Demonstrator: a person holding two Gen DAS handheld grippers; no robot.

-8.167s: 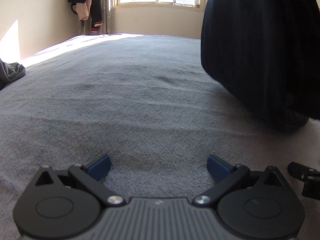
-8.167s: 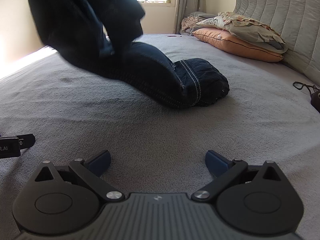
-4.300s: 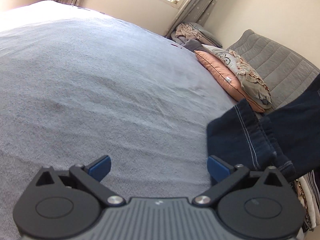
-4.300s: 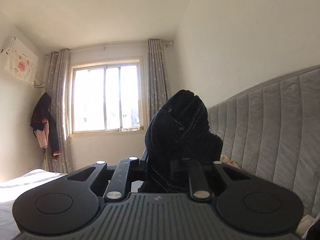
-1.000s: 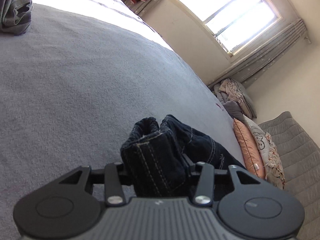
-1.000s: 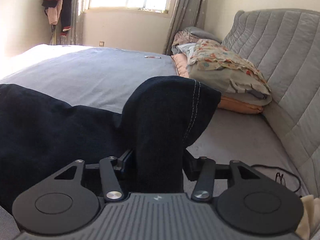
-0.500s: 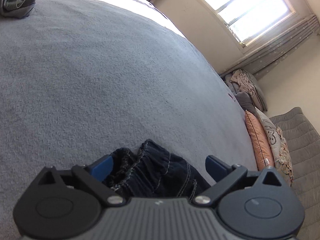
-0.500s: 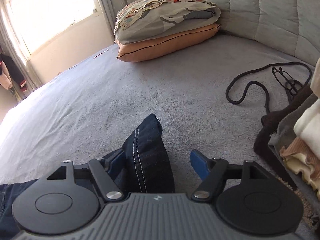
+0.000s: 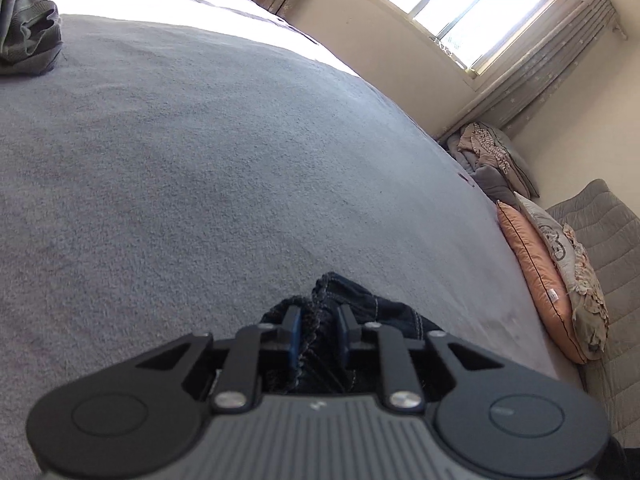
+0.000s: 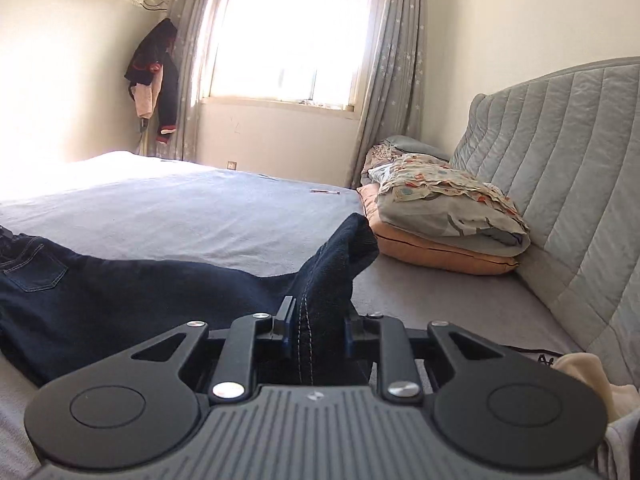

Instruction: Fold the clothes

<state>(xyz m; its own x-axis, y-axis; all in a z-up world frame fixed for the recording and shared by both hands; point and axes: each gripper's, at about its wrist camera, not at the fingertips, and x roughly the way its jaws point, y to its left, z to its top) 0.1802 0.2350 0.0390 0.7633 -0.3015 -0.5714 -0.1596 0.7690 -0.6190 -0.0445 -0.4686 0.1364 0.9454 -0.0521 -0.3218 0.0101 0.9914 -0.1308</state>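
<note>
**Bedroom around the bed**

A grey blanket [image 9: 200,152] covers the bed. An orange pillow [image 10: 436,250] lies by the quilted grey headboard [image 10: 568,168], with a patterned pillow [image 10: 448,200] stacked on it. Star-print curtains [image 10: 394,68] frame the bright window [image 10: 292,36]; dark clothing [image 10: 154,76] hangs beside it. A crumpled grey garment [image 9: 28,36] sits far off.

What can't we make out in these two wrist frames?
- Left wrist: most of the dark blue denim jeans, hidden behind the left tool; only the gathered waistband shows.
- Right wrist: jeans' left part cut by the frame edge; clamped leg end hidden behind the right tool.
- Right wrist: thin object on the grey bedspread, too small to identify.
</note>
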